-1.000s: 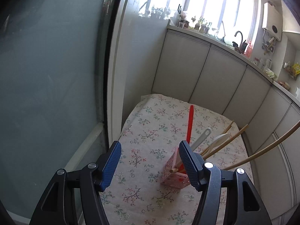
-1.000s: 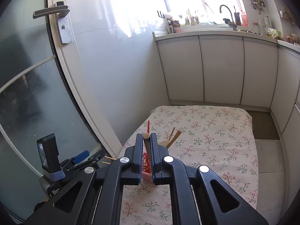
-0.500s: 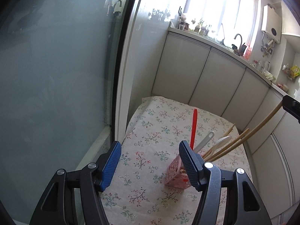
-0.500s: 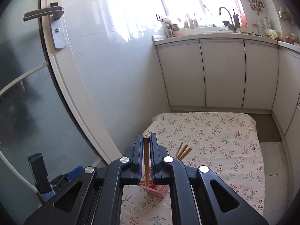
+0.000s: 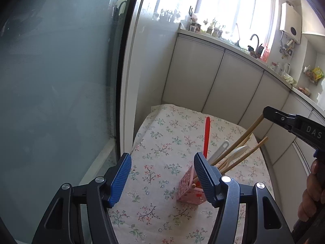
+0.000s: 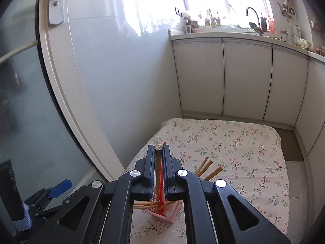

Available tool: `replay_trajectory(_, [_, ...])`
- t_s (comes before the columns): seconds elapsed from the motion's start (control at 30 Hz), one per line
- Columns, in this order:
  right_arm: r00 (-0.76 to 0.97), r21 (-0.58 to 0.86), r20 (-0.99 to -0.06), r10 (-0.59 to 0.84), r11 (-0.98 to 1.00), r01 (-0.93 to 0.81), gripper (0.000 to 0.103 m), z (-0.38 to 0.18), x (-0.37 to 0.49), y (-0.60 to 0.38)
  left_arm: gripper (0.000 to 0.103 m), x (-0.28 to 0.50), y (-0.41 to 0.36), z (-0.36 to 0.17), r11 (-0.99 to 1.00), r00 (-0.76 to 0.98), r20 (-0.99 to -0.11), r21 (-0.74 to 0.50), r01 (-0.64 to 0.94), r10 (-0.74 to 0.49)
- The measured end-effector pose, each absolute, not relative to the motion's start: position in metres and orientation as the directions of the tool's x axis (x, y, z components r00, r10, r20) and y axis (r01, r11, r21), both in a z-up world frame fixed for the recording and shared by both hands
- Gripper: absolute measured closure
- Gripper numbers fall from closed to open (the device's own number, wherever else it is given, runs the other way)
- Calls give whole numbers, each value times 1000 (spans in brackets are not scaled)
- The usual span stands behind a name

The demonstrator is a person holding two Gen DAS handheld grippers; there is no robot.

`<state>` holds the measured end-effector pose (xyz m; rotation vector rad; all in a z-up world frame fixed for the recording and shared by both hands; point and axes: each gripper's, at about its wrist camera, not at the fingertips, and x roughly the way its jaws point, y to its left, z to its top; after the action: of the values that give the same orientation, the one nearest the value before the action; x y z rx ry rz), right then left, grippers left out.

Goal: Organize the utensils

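1. The step in hand looks like seating one more chopstick. The right gripper (image 6: 159, 149) has its jaws pinched almost shut on a wooden chopstick (image 5: 249, 130), gripped at its top end; the stick slants down toward the pink holder (image 5: 187, 188).
2. The left gripper (image 5: 161, 178) hovers with its jaws well apart and nothing between them. In its own view the holder sits at about 4 o'clock, partly behind the right-hand pad.
3. The holder stands on the floral tablecloth (image 5: 168, 134). It already carries a red utensil (image 5: 207, 134), a white spoon (image 5: 236, 152) and several chopsticks fanning toward 2 o'clock.
4. Next move, as I judge it: lower the stick until its tip is inside the holder's walls, then release. The light holder may tip, so the free gripper could steady it.
5. Room: the cloth is bare toward 12 o'clock. The glass door (image 5: 56, 81) and its frame crowd the 9 o'clock side, and the table's near-left edge is close to the holder.
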<state>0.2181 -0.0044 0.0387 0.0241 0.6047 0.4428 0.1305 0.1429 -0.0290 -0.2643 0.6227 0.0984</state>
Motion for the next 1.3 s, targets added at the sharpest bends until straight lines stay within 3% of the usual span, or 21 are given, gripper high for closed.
replay_trajectory(0.2, [692,223,-554,462,884,-412,91,31,217,-10,37,130,137,-27,967,793,-609,-205,-153,-4])
replay_trajectory(0.27, [701,235,-547,457,888,-396,72,39,209,-24,33,129,133,-26,971,788,-615,-192,-140,-7])
replay_trajectory(0.43, [737,201,-543,402,915,-351,63,57,173,-63,28,121,122,-24,977,764,-644,-183,-110,-35])
replay_trajectory(0.8, [736,163,-640,219,975,-149,29,55,71,-149,11,66,66,-2,980,713,-683,-196,34,-161])
replay_trajectory(0.9, [739,132,-653,166,986,-105,13,56,42,-161,0,46,44,7,988,714,-685,-145,59,-143])
replay_trajectory(0.97, [752,98,-649,116,993,-69,3,58,25,-167,0,32,32,13,996,732,-676,-81,46,-89])
replay_trajectory(1.07, [757,55,-650,63,998,-35,0,59,11,-175,0,15,16,19,999,753,-657,-12,44,-41])
replay_trajectory(1.3, [759,12,-651,9,1000,-1,0,60,0,-176,0,3,1,25,998,768,-638,11,68,-45])
